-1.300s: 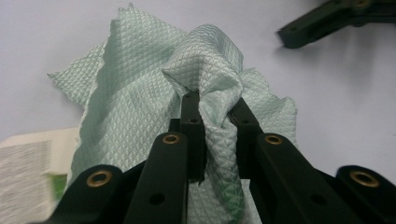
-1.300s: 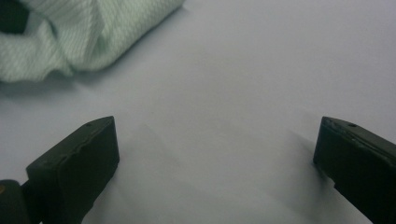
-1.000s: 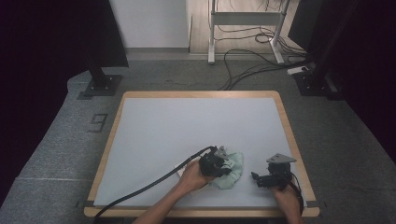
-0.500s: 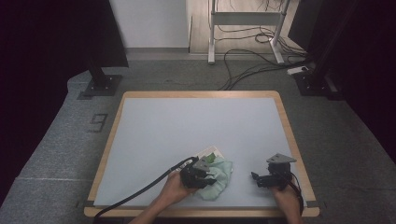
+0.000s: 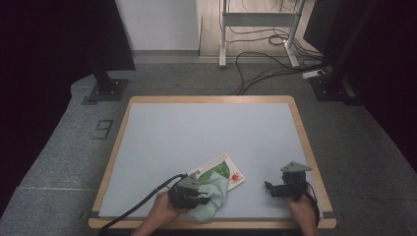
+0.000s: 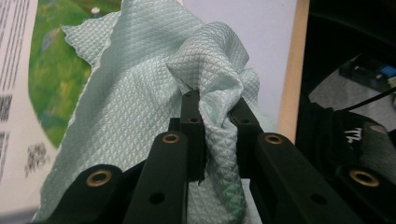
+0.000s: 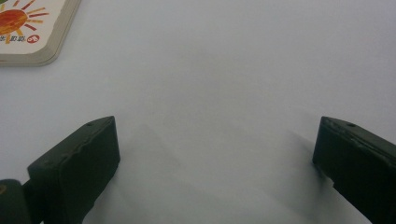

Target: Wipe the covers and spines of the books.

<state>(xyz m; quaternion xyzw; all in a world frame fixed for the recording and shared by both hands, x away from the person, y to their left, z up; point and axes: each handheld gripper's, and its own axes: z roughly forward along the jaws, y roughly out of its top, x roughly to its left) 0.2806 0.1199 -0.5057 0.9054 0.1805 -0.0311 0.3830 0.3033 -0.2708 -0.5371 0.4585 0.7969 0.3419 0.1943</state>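
Pale blue surface (image 5: pixel 196 142) now shows the picture book (image 5: pixel 219 173), uncovered just past the left tongs (image 6: pixel 215 109). They pinch the green cloth (image 6: pixel 140 102), dragged off sideways. Right tongs (image 7: pixel 215 154) wait, spread wide.

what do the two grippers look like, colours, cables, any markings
Both are black with two flat black jaws. The left gripper has brass-coloured screw eyelets on its jaw arms and a thick black cable trailing toward the table's near-left edge. The right gripper carries a grey three-cornered plate on top. No sleeves visible.
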